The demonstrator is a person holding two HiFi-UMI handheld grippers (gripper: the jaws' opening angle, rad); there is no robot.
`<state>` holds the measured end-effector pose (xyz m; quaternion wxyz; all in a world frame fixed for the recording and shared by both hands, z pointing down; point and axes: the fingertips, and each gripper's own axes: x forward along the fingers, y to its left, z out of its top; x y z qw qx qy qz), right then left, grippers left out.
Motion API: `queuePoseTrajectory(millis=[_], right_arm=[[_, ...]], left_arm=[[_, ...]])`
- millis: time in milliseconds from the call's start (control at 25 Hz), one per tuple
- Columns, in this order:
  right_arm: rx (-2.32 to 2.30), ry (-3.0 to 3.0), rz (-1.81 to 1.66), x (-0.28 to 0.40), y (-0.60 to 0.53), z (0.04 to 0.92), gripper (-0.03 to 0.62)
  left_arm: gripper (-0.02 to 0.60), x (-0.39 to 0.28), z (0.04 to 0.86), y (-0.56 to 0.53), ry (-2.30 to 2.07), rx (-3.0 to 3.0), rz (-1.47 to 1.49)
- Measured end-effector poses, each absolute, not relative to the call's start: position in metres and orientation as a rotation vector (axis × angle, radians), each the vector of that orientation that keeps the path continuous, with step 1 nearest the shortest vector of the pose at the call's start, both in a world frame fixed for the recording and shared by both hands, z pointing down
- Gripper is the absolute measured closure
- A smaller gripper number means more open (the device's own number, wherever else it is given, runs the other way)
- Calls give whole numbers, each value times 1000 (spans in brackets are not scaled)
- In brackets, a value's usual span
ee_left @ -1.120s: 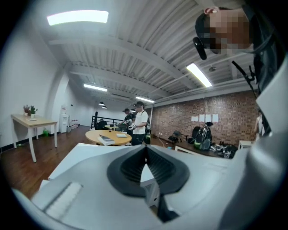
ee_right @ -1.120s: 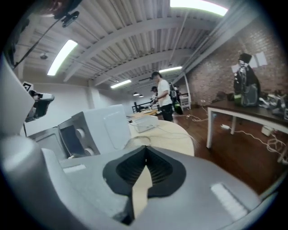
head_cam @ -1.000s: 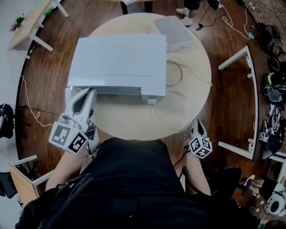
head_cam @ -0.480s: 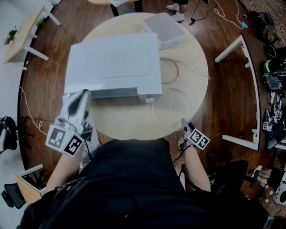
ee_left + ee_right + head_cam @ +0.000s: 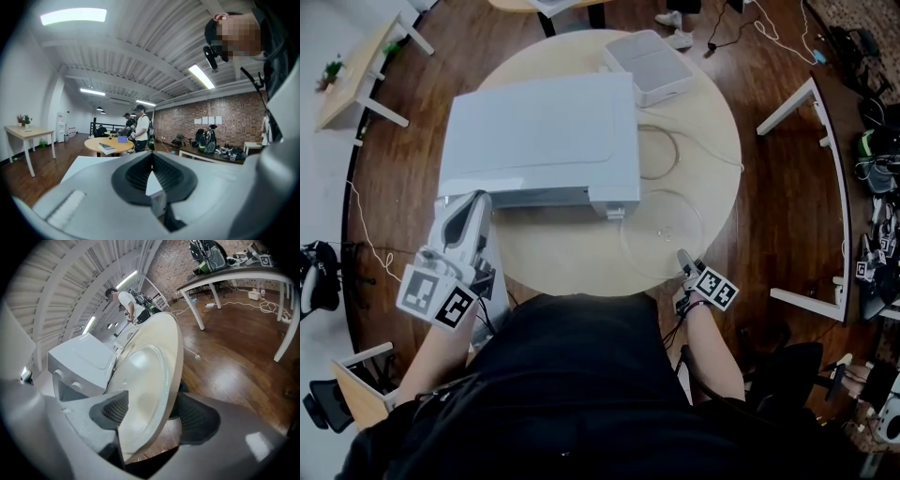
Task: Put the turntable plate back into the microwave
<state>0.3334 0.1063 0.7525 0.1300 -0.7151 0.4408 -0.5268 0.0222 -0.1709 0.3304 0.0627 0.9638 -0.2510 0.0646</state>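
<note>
My right gripper [image 5: 683, 261]: 2 jaws just opened wide, straddled round beige table [image 5: 562, 258] edge under clear round glass turntable plate [image 5: 661, 232], pinched nothing. My left gripper [image 5: 476, 202] sat closed at white microwave [image 5: 539, 131]. Risk: clamping table too, glass slipping.

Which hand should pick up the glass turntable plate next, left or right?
Right. The right gripper is open at the turntable plate's near rim; the left gripper is farther off, shut on the microwave door.
</note>
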Motion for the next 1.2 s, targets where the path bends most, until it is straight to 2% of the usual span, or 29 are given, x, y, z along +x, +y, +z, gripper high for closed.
queuePoseTrajectory(millis=[320,520,720,1200], right_arm=[[-2033,1299,-1552,330,101,759,274],[-1985,1271,-1528,331,106,756,312],[-1974,1272,-1470,333,118,751,386],[-1897,1246,-1395,329,144,736,462]], left_arm=[[583,27,328,-161,-758,2939,203],[583,30,325,-156,-760,2942,195],[583,33,329,-152,-750,2931,202],[583,65,331,-132,-660,2952,193]])
